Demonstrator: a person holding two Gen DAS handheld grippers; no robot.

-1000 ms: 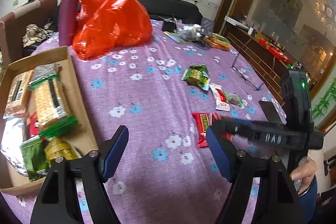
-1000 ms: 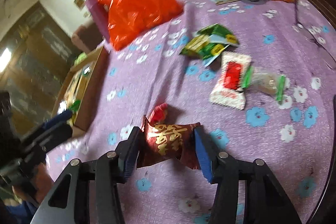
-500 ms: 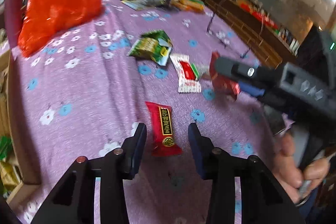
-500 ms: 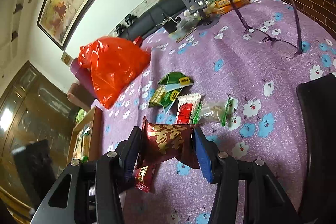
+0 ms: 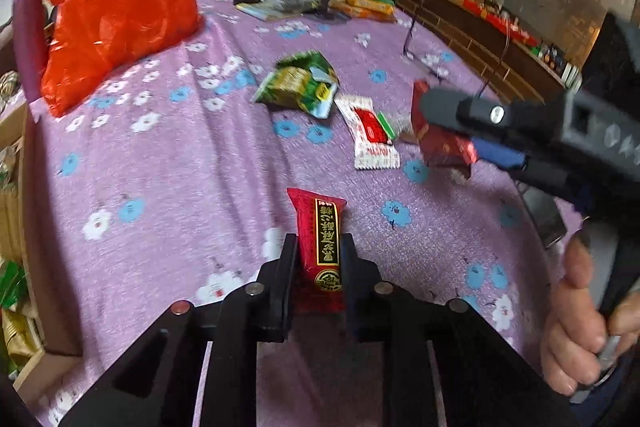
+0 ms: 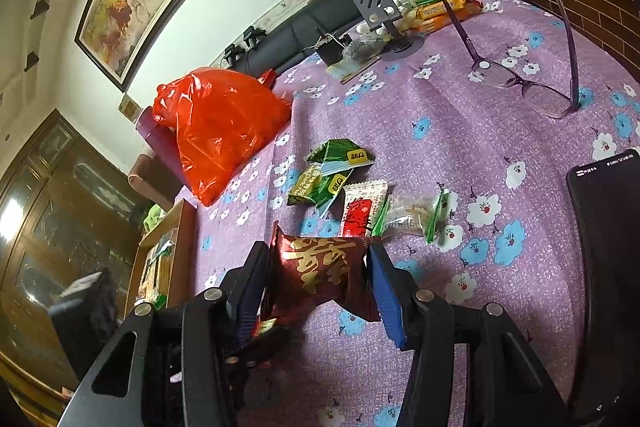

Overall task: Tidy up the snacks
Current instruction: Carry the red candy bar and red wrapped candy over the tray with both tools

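Cardboard forms the open box (image 6: 182, 227) seen left of the right gripper (image 6: 320, 279); it is loaded with wrapped snacks (image 6: 154, 279), mostly green and tan packets, whose count cannot be told. A red plastic bag (image 5: 112, 27), knotted shut, is seen far beyond the jaws on the purple flowered cloth (image 5: 180, 167) of the bench; its contents are hidden.

The left gripper (image 5: 318, 259) is pinched on the near end of a long red snack bar (image 5: 322, 243), which lies on the cloth and points away from the jaws. The right gripper is clamped on a dark red pouch with gold lettering (image 6: 320, 267), held clear of the cloth. Just beyond that pouch lie a white-and-red sachet (image 6: 362, 207), a clear packet with green ends (image 6: 416, 219) and green packets (image 6: 328, 175).

Compared with one second ago, the left jaws have been closing from a wide spread, and the bar is now between them. The pouch has been lifted off the cloth.
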